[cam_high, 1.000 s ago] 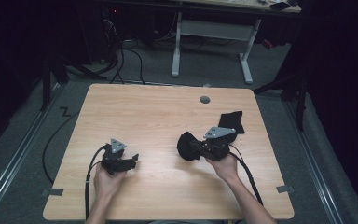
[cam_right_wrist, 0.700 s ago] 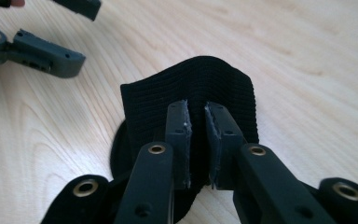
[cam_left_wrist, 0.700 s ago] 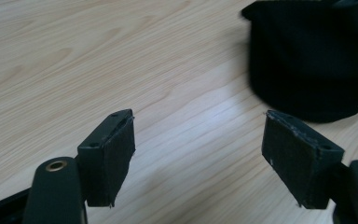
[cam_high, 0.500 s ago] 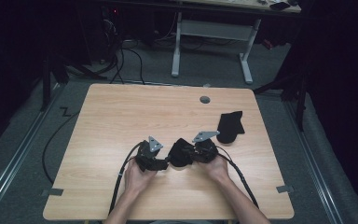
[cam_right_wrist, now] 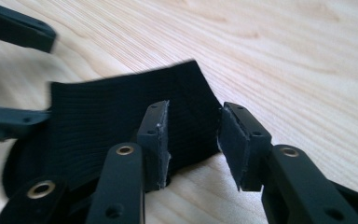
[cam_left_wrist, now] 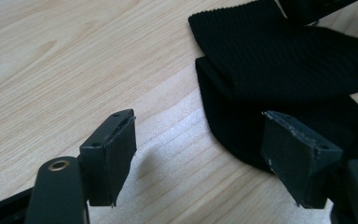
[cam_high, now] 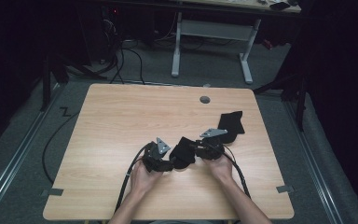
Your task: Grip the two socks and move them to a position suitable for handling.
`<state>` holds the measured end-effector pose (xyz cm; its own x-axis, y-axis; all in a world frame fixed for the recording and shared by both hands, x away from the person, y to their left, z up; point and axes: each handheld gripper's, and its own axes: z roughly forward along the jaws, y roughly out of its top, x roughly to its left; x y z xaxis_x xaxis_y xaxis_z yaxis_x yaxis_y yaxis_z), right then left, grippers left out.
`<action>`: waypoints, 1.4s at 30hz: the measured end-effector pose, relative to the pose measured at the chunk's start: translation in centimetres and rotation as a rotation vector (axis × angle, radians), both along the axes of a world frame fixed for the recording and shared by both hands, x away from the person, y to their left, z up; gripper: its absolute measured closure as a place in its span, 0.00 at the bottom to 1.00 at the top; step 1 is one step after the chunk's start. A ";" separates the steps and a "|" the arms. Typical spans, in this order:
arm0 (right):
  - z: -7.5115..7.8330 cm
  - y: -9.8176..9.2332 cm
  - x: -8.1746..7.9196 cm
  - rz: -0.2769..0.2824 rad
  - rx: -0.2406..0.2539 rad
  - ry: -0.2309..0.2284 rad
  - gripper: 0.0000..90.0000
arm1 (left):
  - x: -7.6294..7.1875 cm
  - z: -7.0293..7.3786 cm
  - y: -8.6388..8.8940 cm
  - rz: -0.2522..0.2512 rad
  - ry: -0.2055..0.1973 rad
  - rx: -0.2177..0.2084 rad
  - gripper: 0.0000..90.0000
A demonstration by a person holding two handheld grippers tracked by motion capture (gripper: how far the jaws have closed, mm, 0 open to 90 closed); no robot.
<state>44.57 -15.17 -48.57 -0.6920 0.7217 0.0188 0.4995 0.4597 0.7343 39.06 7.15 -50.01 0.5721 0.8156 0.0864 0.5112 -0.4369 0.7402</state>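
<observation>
Black ribbed sock (cam_high: 182, 153) lies folded on the wooden table (cam_high: 121, 121) between both tools; the right gripper (cam_right_wrist: 193, 140) has just been opening, its jaws apart around the sock's edge; the left gripper (cam_left_wrist: 200, 158) gapes beside it, one jaw over the fabric; best to close low on the cloth, gently.

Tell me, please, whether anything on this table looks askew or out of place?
Mildly: one black sock lies folded over on itself between the grippers, while the other sock lies apart, nearer the table's right edge. Nothing looks damaged.
</observation>
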 end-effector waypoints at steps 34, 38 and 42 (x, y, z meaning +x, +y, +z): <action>3.2 0.4 1.5 0.020 -0.063 -0.133 0.99 | -2.0 -0.6 -0.3 0.002 0.010 -0.036 0.32; 3.8 0.7 2.8 -0.001 -0.064 -0.141 0.99 | -2.4 -0.5 -0.4 -0.002 0.015 -0.033 0.32; 3.7 0.9 4.4 -0.038 -0.057 -0.126 0.99 | -2.8 -0.5 -0.5 -0.007 0.024 -0.029 0.32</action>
<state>48.93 -14.29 -44.90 -0.6584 0.7448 -0.1081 0.4230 0.4850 0.7654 36.31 6.67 -50.48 0.5796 0.8134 0.0494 0.5257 -0.4195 0.7401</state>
